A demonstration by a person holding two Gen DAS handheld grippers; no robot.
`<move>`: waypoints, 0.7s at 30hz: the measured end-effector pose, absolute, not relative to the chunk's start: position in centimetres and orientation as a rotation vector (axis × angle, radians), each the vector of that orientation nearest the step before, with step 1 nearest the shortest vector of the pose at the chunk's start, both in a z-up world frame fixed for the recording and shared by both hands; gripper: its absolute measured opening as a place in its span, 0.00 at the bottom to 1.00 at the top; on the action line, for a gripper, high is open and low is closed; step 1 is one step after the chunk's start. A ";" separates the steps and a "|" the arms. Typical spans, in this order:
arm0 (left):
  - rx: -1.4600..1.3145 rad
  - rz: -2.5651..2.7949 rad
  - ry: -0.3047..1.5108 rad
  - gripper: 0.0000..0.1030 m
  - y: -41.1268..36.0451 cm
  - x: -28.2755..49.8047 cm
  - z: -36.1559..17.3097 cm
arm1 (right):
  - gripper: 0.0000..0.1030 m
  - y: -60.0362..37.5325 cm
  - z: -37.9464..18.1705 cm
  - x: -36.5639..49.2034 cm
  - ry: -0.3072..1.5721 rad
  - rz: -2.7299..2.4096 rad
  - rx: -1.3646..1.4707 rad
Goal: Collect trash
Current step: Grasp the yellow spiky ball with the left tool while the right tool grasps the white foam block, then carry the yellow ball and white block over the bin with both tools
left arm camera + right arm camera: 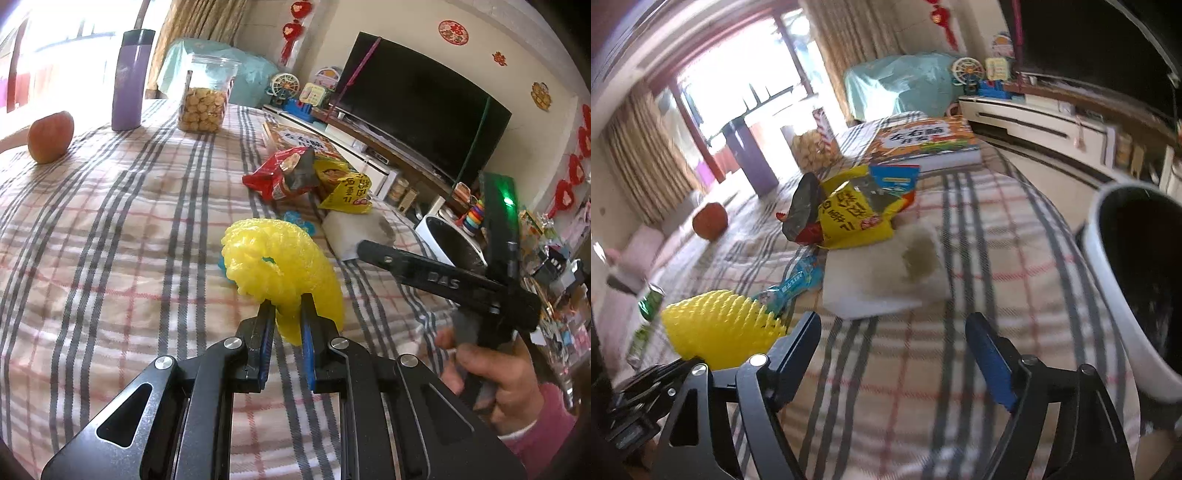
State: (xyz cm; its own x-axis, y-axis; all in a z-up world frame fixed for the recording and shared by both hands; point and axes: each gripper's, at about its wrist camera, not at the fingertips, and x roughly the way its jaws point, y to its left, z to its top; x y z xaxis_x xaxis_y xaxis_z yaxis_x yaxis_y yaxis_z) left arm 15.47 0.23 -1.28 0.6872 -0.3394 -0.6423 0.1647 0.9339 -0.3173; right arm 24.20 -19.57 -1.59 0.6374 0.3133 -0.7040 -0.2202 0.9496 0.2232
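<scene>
— Checked cloth covers the table (110, 240), with a television behind. Where does the clearing-up stand?

— Left gripper (288, 306) has its fingers pinched on the yellow foam net (273, 266), lifted just off the cloth. I'd say that piece is picked up and waiting to be binned.

— And the other?

— Right gripper (892, 332) stands wide, nothing between its fingers, pointed toward the soiled tissue (886, 273) and snack wrappers (846, 214).

— Next?

— Probably carrying the net across to the white bin (1108, 280) at the table's edge, while the right comes down on the tissue.
</scene>
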 end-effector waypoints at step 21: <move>-0.210 -0.368 0.767 0.12 -3.2 15.6 -0.9 | 0.74 -23.4 -0.8 21.6 0.815 0.284 0.167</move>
State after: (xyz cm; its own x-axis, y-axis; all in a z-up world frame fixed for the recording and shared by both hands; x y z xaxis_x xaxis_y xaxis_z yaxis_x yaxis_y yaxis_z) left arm 15.56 -3.19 -0.85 0.6607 -0.3984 -0.6362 0.2474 0.9157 -0.3166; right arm 21.65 -23.43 -0.81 0.6506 0.3128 -0.6920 -0.1855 0.9491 0.2547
